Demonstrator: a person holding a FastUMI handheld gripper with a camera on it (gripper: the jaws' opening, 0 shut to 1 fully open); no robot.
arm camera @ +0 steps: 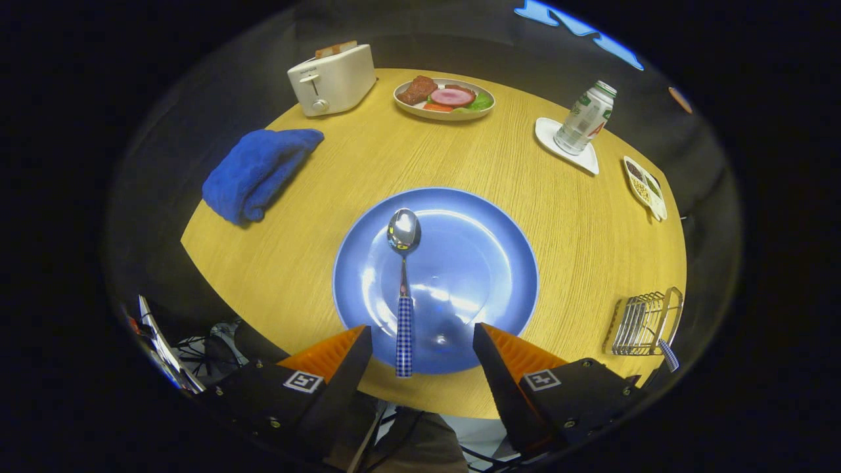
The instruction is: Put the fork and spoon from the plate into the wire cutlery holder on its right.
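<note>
A blue plate point(479, 263) lies on the round wooden table just ahead of my fingers. A spoon point(403, 289) with a blue-and-white checked handle rests on the plate's left half, bowl pointing away, handle end hanging over the near rim between my fingers. My gripper point(422, 341) is open, its orange-and-black fingers either side of the handle end and apart from it. The wire cutlery holder point(644, 323) stands to the plate's right near the table edge; a checked handle point(669, 355), apparently the fork's, sticks out of its near side.
Beyond the plate: a blue towel point(259, 172) at the left, a white toaster point(332, 80) with toast, a dish of food point(445, 98), a bottle point(585, 118) on a white coaster, and a small divided dish point(645, 187) at the right edge.
</note>
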